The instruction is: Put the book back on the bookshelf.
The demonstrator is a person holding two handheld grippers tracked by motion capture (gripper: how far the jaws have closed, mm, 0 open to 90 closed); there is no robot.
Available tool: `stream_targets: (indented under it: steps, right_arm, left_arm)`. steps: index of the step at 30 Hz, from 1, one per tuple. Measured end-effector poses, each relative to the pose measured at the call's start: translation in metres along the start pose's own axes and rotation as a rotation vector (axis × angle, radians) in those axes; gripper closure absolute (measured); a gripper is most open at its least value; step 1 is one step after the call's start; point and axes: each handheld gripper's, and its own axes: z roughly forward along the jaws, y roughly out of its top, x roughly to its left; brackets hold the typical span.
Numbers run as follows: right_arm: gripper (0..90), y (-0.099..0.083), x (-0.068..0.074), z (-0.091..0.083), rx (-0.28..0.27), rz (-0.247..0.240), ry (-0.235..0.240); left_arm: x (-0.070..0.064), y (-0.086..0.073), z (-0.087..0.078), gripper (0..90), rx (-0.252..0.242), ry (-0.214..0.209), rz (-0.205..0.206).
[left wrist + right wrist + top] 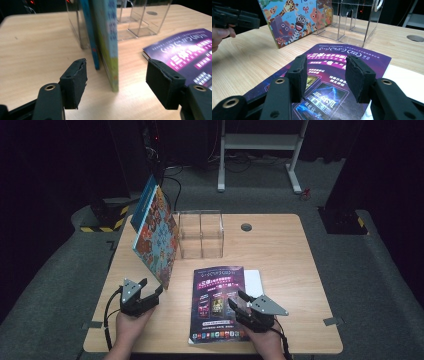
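A colourful animal picture book [159, 237] leans upright against a clear acrylic organizer [201, 232], with a thin blue book [142, 202] behind it. A purple magazine [218, 302] lies flat near the table's front edge. My left gripper [152, 286] is open at the picture book's lower front corner. In the left gripper view the jaws [117, 65] stand either side of the book's edge [112, 45] without touching it. My right gripper [236, 298] hovers open over the magazine [342, 57], nothing between its jaws [325, 67].
A white sheet or booklet [255, 281] lies under the magazine's right side. The wooden table [295, 255] has a round cable hole [246, 226] behind the organizer. A white stand [260, 142] is on the floor beyond the table.
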Motion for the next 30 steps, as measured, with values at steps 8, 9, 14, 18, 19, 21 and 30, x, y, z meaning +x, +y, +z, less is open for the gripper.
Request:
stream_targets:
  steps: [8,9,14,18,19,21,30]
  right_arm:
    - [52.0,-0.001,0.000,0.002,0.032,-0.013,-0.007]
    - [51.9,-0.001,0.000,0.002,0.037,-0.017,-0.008]
    - [51.3,-0.001,-0.002,0.001,0.055,-0.026,-0.033]
    - [49.9,-0.002,-0.005,0.000,0.064,-0.010,-0.042]
    - [48.9,-0.002,-0.006,0.000,0.062,-0.013,-0.043]
    - [47.2,-0.004,-0.006,0.000,0.070,-0.016,-0.054]
    - [34.8,-0.010,-0.007,0.004,0.157,0.037,-0.076]
  left_arm:
    - [-0.010,-0.013,-0.002,37.2,0.059,-0.029,0.003]
    - [-0.012,-0.015,-0.003,37.4,0.060,-0.035,0.003]
    - [-0.022,-0.028,-0.001,41.8,0.064,-0.103,0.014]
    - [-0.029,-0.030,0.001,44.8,0.046,-0.118,0.040]
    - [-0.032,-0.030,0.001,44.7,0.036,-0.119,0.055]
    - [-0.037,-0.030,0.002,43.8,0.044,-0.137,0.053]
    - [-0.072,-0.031,0.021,48.9,0.199,-0.106,0.192]
